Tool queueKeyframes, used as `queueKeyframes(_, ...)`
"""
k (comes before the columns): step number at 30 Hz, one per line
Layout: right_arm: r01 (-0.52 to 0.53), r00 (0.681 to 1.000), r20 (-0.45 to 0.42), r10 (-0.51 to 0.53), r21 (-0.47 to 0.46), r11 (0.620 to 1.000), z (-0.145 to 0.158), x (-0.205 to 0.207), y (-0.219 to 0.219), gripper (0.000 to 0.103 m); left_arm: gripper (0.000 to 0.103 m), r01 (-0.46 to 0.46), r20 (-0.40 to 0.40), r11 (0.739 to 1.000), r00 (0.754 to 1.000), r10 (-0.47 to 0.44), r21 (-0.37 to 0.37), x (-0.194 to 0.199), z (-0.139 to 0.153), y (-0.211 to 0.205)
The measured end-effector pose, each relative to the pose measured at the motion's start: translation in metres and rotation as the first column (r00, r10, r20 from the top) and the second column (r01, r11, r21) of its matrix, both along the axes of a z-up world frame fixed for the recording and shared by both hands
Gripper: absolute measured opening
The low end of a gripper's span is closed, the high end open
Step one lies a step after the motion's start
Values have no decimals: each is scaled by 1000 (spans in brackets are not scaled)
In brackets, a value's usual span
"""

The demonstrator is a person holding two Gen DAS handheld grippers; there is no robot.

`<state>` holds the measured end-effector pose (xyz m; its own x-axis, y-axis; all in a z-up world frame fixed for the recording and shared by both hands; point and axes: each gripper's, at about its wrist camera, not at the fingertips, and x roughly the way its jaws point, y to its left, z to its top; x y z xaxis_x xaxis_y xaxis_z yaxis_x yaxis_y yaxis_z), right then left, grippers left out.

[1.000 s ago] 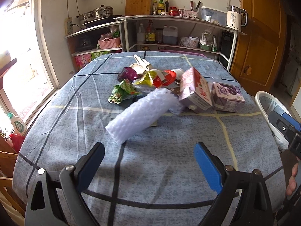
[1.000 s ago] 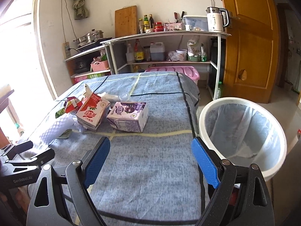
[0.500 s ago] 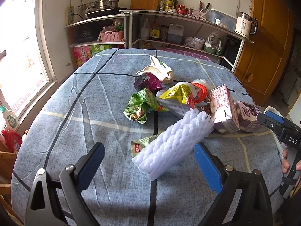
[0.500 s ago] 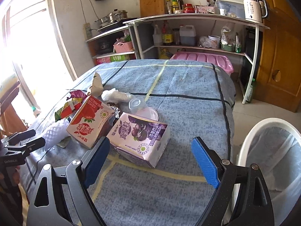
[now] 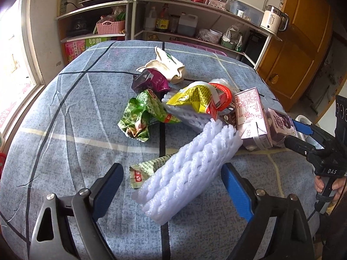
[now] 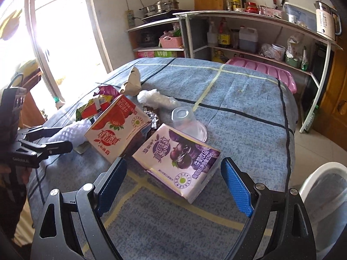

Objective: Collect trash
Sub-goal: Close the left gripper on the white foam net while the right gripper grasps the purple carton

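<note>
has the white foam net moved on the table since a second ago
Cannot tell: the foam net still lies beside the pink carton; it looks nearer only because the left tongs approached.

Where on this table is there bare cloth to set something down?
Bare cloth lies left of the green wrapper toward the window, and on the far right beyond the clear cup up to the pink tub. It is crowded mid-table, around the foam net, strawberry carton and purple carton.
</note>
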<state>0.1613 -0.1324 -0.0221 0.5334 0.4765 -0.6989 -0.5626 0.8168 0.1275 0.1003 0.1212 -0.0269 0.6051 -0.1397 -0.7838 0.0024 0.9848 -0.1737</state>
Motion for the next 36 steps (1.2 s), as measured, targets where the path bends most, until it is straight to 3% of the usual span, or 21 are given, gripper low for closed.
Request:
queueKeyframes(4,-94,995,5,95,-72,993,1,-13,8,89,93,10,-5,999,1000,-10,-34,0,0,4)
queueKeyframes(8,-20,995,92,33,-145,989,9,-4,3,89,93,16,-7,999,1000,-16,-33,0,1,5)
queueKeyframes(17,-129,991,16,133,-128,983,1,18,18,89,93,43,-41,999,998,-44,-24,5,-6,2)
queueKeyframes(22,-195,981,-30,193,-105,975,-4,2,19,89,93,54,-38,998,998,-55,-18,5,-7,2)
queueKeyframes(25,-171,985,-17,170,-98,980,-4,-2,18,88,92,56,-32,998,998,-56,-20,7,-7,1)
queueKeyframes(27,-128,992,-9,128,-90,988,-6,1,18,86,88,57,-22,998,998,-58,-37,9,-5,1)
queueKeyframes(29,-98,995,-17,97,-75,992,-8,5,17,69,83,62,-22,997,998,-63,-53,9,-5,1)
queueKeyframes(36,-63,998,-17,63,-56,996,-8,-4,15,66,67,90,3,996,996,-90,-5,6,-2,-6)
